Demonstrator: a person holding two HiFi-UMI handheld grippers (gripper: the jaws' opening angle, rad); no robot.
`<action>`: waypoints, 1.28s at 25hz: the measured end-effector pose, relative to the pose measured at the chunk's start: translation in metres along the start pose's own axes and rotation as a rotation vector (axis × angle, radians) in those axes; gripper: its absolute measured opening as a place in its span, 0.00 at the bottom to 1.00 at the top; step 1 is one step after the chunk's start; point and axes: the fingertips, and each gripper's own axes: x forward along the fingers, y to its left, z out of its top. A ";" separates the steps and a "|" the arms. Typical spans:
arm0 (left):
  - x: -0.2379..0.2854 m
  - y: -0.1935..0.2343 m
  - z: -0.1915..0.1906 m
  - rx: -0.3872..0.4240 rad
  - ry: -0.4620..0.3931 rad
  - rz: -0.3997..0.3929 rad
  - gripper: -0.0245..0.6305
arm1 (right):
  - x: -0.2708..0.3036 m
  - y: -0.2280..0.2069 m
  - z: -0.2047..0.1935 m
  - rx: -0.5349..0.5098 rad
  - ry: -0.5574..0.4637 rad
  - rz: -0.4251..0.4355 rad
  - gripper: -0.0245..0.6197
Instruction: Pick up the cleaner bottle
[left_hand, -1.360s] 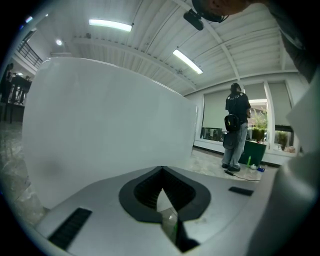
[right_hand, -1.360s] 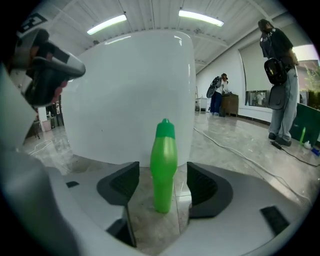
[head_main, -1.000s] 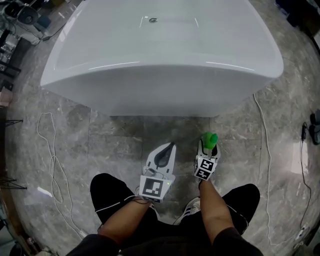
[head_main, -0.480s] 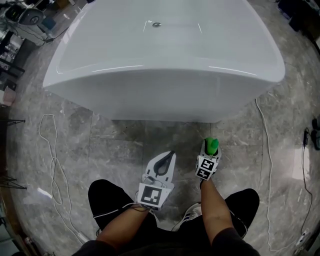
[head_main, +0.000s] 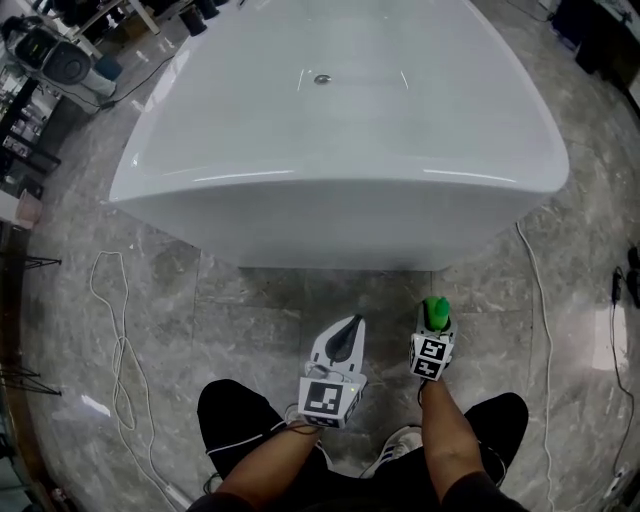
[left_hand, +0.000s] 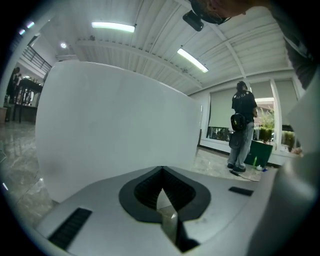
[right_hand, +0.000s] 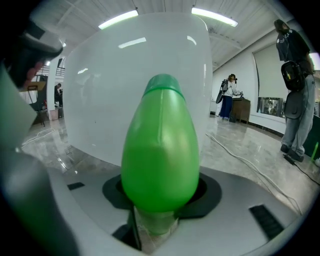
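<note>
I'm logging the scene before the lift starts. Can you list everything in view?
bathtub: one, white, standing on the floor ahead of the person
floor: grey marble tiles, all around the tub
cleaner bottle: one, green, between the right gripper's fingers
cables: two, white, on the floor left and right of the tub
bystanders: at least two, mixed clothing, standing far off in the gripper views
left gripper: one, grey, fingers together, empty
right gripper: one, grey, fingers have just been closing and now grip the bottle
legs: two, black shorts, bottom edge of the head view
</note>
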 end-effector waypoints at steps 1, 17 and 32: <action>0.001 0.002 0.002 -0.010 -0.004 -0.003 0.05 | -0.003 0.001 0.008 -0.005 -0.010 0.006 0.35; -0.052 0.005 0.184 0.015 0.016 0.035 0.05 | -0.173 0.021 0.286 -0.035 -0.134 0.081 0.34; -0.183 -0.002 0.542 0.049 -0.001 0.011 0.05 | -0.393 0.056 0.634 0.003 -0.187 0.051 0.34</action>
